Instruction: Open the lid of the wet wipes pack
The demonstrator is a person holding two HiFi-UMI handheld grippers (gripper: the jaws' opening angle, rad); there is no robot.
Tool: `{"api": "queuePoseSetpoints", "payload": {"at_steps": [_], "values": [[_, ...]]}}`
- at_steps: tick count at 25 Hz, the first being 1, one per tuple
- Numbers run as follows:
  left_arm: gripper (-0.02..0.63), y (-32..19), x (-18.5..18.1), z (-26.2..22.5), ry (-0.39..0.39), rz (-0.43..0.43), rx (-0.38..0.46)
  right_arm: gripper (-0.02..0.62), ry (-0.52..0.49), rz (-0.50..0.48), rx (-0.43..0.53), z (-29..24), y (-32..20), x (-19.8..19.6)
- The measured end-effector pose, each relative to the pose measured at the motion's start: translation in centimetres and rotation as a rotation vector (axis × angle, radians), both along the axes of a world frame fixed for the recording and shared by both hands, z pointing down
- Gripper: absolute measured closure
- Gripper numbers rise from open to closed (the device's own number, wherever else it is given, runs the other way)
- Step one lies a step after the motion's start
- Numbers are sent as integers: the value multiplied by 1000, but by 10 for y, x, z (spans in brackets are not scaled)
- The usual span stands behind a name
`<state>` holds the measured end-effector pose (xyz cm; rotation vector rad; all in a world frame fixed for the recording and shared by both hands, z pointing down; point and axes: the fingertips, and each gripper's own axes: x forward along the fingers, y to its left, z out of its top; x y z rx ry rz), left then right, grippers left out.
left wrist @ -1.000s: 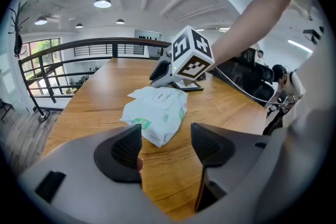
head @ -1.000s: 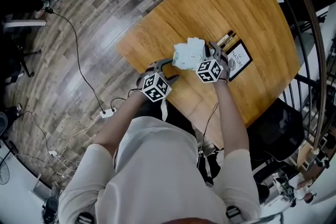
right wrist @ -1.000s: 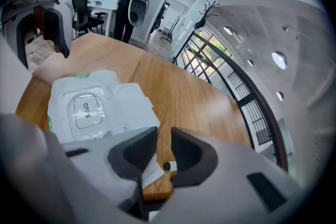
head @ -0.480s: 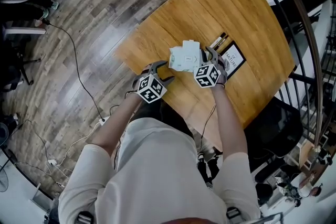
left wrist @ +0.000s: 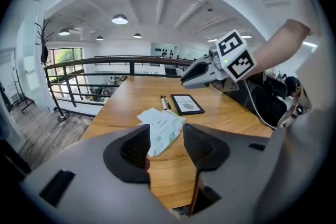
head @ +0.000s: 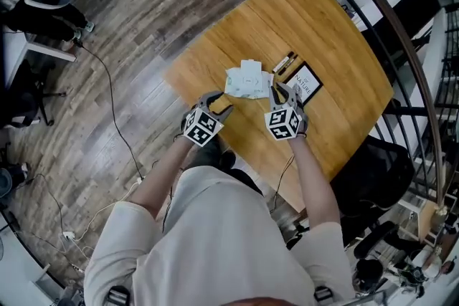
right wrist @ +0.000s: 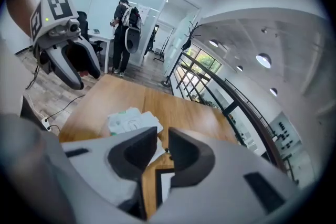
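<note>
The wet wipes pack, white with green print, lies flat on the wooden table. A white flap sticks out at one edge; I cannot tell how the lid stands. My left gripper hovers above the table's near edge, short of the pack. Its jaws have just been closing and nothing is between them; the pack shows through the gap. My right gripper hangs to the pack's right, its jaws a narrow gap apart and empty. The pack lies beyond them.
A black-framed card and two pens lie just right of the pack. A dark railing curves round the table's far side. Cables run over the wood floor at left. A person stands far off.
Both grippers have risen and drawn back from the pack toward me. The pack stays on the table, no longer flanked closely by the jaws.
</note>
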<state>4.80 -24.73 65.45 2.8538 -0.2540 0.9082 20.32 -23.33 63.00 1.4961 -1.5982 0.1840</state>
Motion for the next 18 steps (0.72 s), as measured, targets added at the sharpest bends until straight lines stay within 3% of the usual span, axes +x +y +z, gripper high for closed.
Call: {"api": "queuePoseSetpoints", "payload": {"at_steps": [7,12,18], "values": [[440,65,-28,-84,67,-49,26,555,-17,-28,95,-90,76,-45],[464,102,-41,-123,116,-85,21,572,-65,-7,156,-119,118,-64],[516,127,-60,-150,168,-135,50,592,-192,71,221,-133,157,-82]]}}
